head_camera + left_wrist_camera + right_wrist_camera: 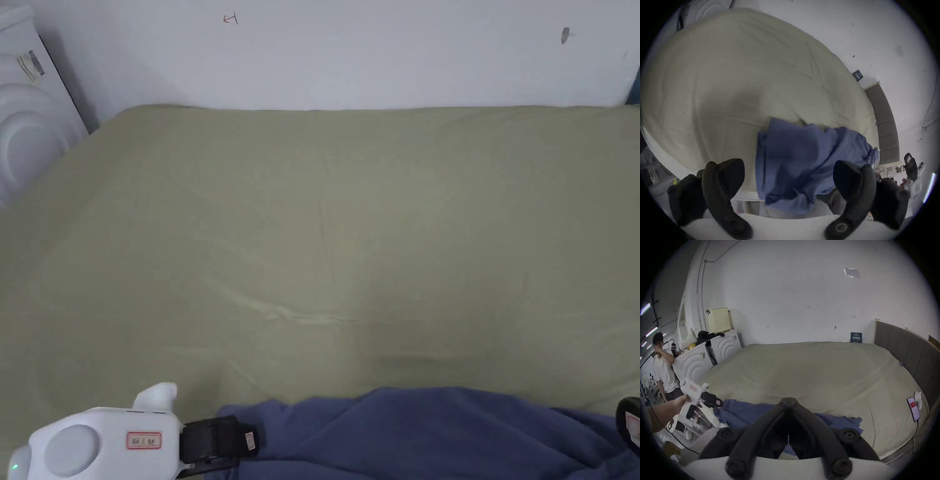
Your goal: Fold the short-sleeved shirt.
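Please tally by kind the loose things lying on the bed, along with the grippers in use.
Shirts: 1, the blue shirt bunched at the near edge of the bed.
Phones: 1, the phone near the headboard.
Grippers: 2, the left gripper with jaws apart and the right gripper with jaws together.
Total: 4.

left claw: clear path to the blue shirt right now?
Probably yes. The left claw is open, with the blue shirt bunched directly ahead at the near edge of the bed. Nothing lies between them.
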### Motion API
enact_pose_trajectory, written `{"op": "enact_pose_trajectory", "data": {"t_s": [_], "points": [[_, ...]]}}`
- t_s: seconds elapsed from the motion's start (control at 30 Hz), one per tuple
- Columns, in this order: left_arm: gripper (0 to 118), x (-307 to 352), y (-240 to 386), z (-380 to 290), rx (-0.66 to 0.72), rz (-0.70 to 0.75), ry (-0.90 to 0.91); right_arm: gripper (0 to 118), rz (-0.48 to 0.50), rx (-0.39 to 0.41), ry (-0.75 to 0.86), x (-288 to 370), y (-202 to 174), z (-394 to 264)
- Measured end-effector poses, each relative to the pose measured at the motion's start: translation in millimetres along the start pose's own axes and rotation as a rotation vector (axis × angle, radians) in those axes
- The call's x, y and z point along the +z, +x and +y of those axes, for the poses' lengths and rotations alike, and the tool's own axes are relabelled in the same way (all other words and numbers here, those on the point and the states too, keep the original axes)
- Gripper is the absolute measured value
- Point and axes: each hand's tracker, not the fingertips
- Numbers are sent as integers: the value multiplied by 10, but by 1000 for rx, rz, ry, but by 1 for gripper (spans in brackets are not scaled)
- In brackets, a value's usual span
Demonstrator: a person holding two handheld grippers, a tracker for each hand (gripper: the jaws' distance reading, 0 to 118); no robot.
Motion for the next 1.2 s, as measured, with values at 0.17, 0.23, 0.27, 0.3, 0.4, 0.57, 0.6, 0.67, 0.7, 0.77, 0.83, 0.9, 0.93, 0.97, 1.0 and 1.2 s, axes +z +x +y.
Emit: {"op": "enact_pose_trajectory", "data": {"t_s": [0.17,0.23,0.27,0.3,0.4,0.57,0.6,0.67,0.7,0.77,0.83,0.9,0.93,0.97,1.0,1.2], "points": [[118,-543,-44,95,-124,89,-82,1,14,-33,-28,-75,-79,-8],[118,-372,386,-10,-162,93,-83,1,16,-34,-39,-103,-77,-39],[118,-363,444,-28,-177,82,-87,1,15,-35,-47,-121,-69,-56],[111,-342,497,-52,-185,60,-86,1,13,-36,-57,-132,-80,-67],[7,-128,588,1,-229,115,-10,1,9,-34,-78,-168,-66,-124],[7,-40,519,172,-165,39,15,1,35,-60,-97,-204,-82,-153],[7,-61,436,215,-159,42,27,1,44,-63,-103,-223,-88,-164],[7,29,356,302,-137,21,57,1,50,-60,-107,-259,-96,-171],[7,71,322,346,-131,17,67,1,53,-59,-111,-274,-110,-175],[7,108,359,320,-129,15,70,1,58,-58,-113,-292,-133,-180],[7,163,341,380,-130,34,84,1,68,-68,-106,-288,-137,-176],[7,292,574,274,-128,59,95,1,65,-71,-101,-287,-133,-173],[7,344,580,303,-118,65,108,1,61,-70,-99,-285,-124,-169],[7,387,591,325,-106,67,117,1,58,-70,-98,-281,-116,-168],[7,423,566,388,-102,79,126,1,54,-72,-98,-276,-100,-166],[7,619,804,431,-112,149,124,1,34,-97,-93,-232,16,-162]]}}
